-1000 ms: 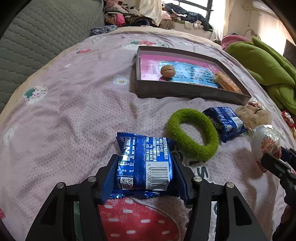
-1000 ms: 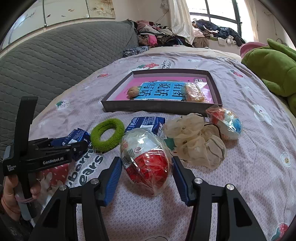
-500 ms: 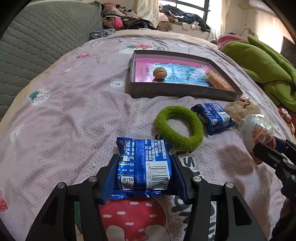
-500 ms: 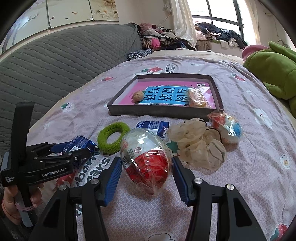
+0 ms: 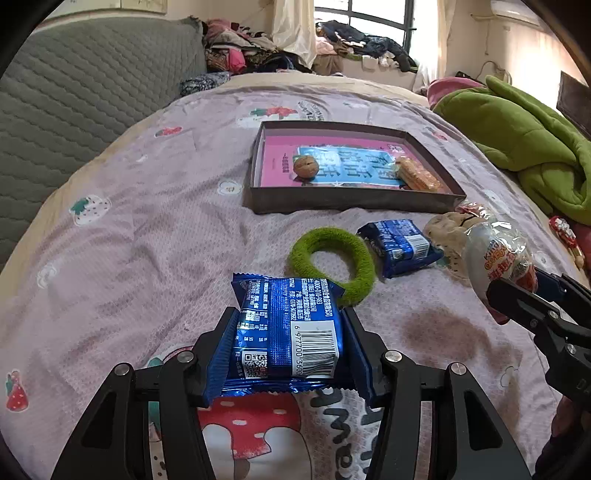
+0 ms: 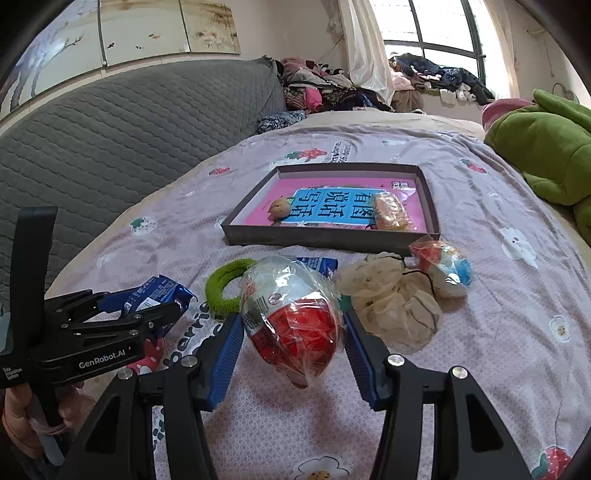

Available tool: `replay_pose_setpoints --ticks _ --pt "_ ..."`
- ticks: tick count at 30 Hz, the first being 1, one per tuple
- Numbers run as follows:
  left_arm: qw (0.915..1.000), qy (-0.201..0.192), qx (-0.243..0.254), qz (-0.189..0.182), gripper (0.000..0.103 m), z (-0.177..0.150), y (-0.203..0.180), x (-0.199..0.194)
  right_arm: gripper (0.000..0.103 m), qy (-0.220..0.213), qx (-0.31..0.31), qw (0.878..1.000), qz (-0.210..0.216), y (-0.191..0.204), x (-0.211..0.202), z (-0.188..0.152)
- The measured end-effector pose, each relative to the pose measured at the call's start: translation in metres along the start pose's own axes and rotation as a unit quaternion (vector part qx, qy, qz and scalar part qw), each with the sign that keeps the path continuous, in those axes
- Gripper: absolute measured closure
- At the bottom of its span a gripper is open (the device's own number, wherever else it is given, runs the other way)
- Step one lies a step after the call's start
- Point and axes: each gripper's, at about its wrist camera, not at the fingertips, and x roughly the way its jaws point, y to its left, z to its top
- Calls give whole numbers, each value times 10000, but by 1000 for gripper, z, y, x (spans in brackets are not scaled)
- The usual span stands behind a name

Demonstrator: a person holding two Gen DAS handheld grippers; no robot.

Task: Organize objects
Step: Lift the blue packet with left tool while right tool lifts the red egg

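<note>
Lift gained: we've raised both loads, left gripper [image 5: 288, 345] clamping the blue packet [image 5: 286, 328], right gripper [image 6: 291, 334] the wrapped egg [image 6: 291, 314] (tray [image 6: 325, 242] next, probably).

A lived-in home bedroom: a bed under a strawberry-print sheet [image 6: 517, 332] fills the frame, grey quilted headboard [image 6: 129, 147] at left, clothes heaped [image 6: 436, 77] below the upper-right window.

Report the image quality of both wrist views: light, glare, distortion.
Left wrist view: window blown out, fisheye bends the bed, barcode on the packet sharp. Right wrist view: daylight from the window, glare on the egg wrapper, dark corners.
</note>
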Motion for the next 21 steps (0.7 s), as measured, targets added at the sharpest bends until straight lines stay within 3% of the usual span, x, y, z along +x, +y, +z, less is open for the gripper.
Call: replay_pose_setpoints --ticks 21 --pt "9995 -244 171 -36 46 5 -27 -30 48 -229 21 9997 -28 -4 -20 4"
